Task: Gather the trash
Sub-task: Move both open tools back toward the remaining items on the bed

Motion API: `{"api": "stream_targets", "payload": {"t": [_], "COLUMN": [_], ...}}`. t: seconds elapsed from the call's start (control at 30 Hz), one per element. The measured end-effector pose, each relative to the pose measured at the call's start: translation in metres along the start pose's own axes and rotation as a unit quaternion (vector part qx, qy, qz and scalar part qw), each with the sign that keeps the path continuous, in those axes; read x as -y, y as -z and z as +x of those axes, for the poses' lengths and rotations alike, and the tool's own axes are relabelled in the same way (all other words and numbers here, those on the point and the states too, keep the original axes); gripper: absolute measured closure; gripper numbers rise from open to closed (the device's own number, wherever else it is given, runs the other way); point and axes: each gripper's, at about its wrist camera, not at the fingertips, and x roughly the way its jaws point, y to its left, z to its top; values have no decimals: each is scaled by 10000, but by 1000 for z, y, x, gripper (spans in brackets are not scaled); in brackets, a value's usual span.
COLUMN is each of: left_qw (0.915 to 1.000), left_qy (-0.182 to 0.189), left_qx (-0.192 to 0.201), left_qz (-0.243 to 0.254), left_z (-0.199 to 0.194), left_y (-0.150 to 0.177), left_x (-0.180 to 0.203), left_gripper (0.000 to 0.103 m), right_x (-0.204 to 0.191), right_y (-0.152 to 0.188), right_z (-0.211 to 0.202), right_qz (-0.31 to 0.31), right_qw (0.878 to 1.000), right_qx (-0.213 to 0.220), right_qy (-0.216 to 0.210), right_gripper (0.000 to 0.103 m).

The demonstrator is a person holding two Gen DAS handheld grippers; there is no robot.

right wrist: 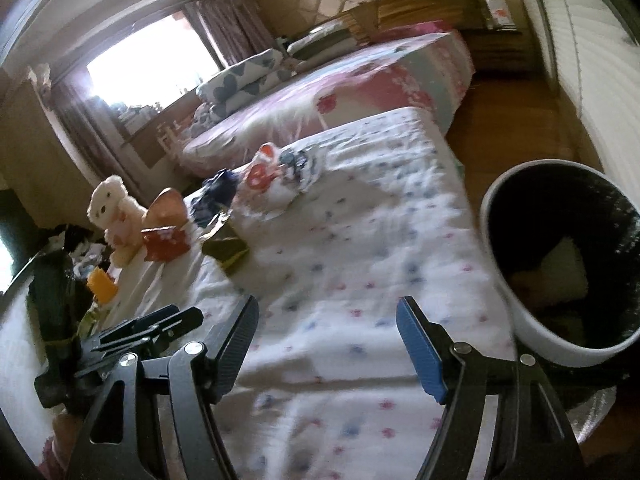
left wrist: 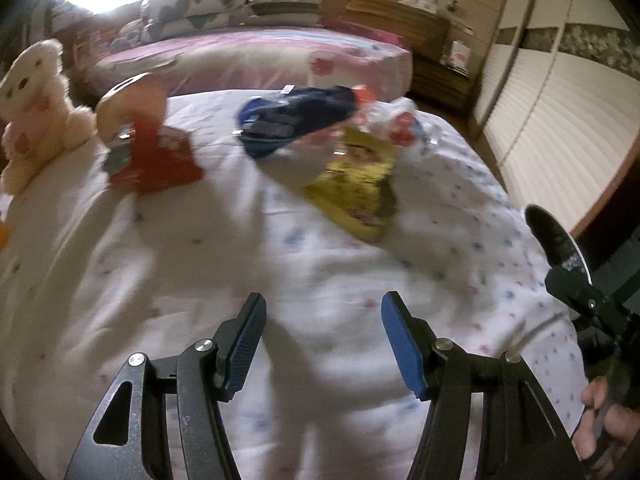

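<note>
Several snack wrappers lie on the white dotted quilt (left wrist: 280, 264): a red packet (left wrist: 154, 160), a dark blue one (left wrist: 292, 120), a yellow one (left wrist: 354, 184) and a clear red-printed one (left wrist: 396, 120). They also show in the right wrist view: the red packet (right wrist: 164, 242), the blue one (right wrist: 216, 192), the yellow one (right wrist: 226, 248) and the clear one (right wrist: 268, 180). My left gripper (left wrist: 323, 308) is open and empty, well short of them. My right gripper (right wrist: 327, 312) is open and empty over the quilt (right wrist: 360, 264). A white bin with a black liner (right wrist: 560, 256) stands at the bed's right side.
A plush toy (left wrist: 36, 108) sits at the quilt's left edge, and it also shows in the right wrist view (right wrist: 116, 208). A second bed with a pink cover (left wrist: 256, 56) lies beyond. White wardrobe doors (left wrist: 560, 128) line the right side over a wooden floor (right wrist: 516, 120).
</note>
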Motion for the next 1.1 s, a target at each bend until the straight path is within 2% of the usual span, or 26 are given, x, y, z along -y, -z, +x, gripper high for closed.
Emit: {"api": "stream_targets", "payload": {"t": [0.6, 1.1], "left_qw": [9982, 9971], "left_qy": [-395, -557], "left_qx": [161, 234], "left_qz": [-423, -470], "left_z": [-8, 17], "left_y": [-14, -58], "left_x": [-65, -98], "left_gripper": [43, 43], "right_x": [-62, -90], "right_y": [-6, -25], "right_z": [50, 94], "right_qz": [-523, -758], "right_qw": [9974, 9944], "right_qx": [-331, -523], "right_qy": [-381, -521], "right_gripper": [26, 24]}}
